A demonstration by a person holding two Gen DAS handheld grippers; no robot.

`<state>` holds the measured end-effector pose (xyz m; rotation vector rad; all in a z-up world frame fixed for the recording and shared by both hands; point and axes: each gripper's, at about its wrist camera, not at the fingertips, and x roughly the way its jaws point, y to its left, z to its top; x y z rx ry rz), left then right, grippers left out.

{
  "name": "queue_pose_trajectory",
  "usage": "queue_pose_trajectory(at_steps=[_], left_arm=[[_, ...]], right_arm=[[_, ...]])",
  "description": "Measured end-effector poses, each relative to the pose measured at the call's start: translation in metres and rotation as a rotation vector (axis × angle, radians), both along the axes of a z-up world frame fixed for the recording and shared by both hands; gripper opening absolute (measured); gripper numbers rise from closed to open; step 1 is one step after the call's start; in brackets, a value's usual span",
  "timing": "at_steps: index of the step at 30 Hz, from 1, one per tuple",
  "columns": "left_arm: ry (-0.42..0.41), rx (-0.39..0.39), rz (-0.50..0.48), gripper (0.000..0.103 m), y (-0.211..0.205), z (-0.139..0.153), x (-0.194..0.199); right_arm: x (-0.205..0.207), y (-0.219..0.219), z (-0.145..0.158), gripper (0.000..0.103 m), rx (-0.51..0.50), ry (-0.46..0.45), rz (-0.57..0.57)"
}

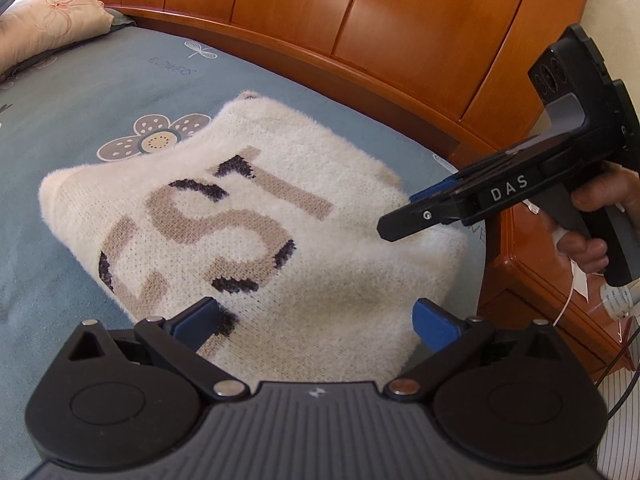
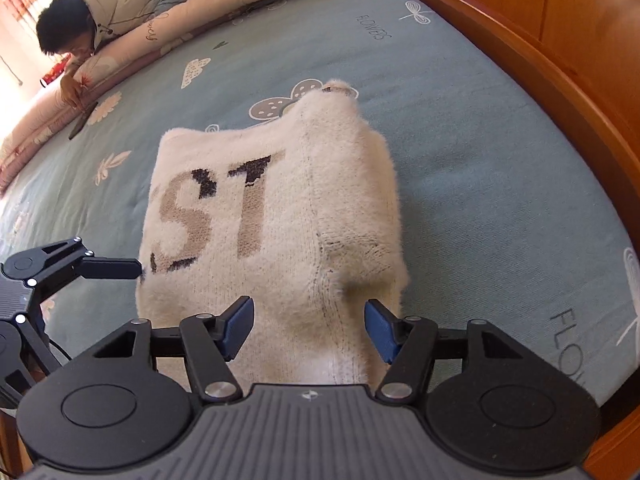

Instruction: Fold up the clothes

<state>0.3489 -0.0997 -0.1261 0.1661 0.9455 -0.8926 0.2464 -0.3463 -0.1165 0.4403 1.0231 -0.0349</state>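
1. Bed sheet (image 1: pixel 80 208), blue-grey with flower prints and the word "FLOWERS", fills most of both views; an orange wooden headboard (image 1: pixel 320 12) runs along its far and right side.
2. Quilt (image 2: pixel 132 40), pale with a floral pattern, lies bunched along the far left edge of the bed; a person (image 2: pixel 76 28) in a padded jacket leans over it.
3. Sweater (image 1: pixel 256 216), fluffy cream knit with beige and dark letters "ST" showing, lies folded on the sheet near the right side of the bed. One flap is turned over along its right edge.
4. Right gripper (image 2: pixel 309 330): blue-padded fingers (image 2: pixel 240 322) stand apart over the near end of the sweater, fabric showing between them, pads not pressing it. A hand (image 1: pixel 592 232) grips its handle.
5. Left gripper (image 1: pixel 316 320): fingers spread wide above the sweater's near left edge, clamped on nothing.
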Motion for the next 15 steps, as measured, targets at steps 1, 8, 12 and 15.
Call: queue_pose_trajectory(at_steps=[1, 8, 12, 15], left_arm=[[-0.002, 0.005, -0.003, 0.102, 0.0, 0.0, 0.0], [0.029, 0.0, -0.045, 0.102, -0.005, 0.0, -0.004], [0.059, 0.025, -0.037, 0.102, -0.012, 0.0, 0.001], [0.093, -0.017, -0.007, 0.102, 0.004, 0.011, 0.017]], right_arm=[[0.004, -0.003, -0.004, 0.06, 0.032, -0.006, -0.001], [0.006, -0.021, 0.001, 0.019, 0.024, 0.027, -0.065], [0.004, -0.027, -0.02, 0.024, 0.058, 0.087, -0.108], [0.0, -0.026, 0.0, 0.038, 0.02, 0.087, -0.119]])
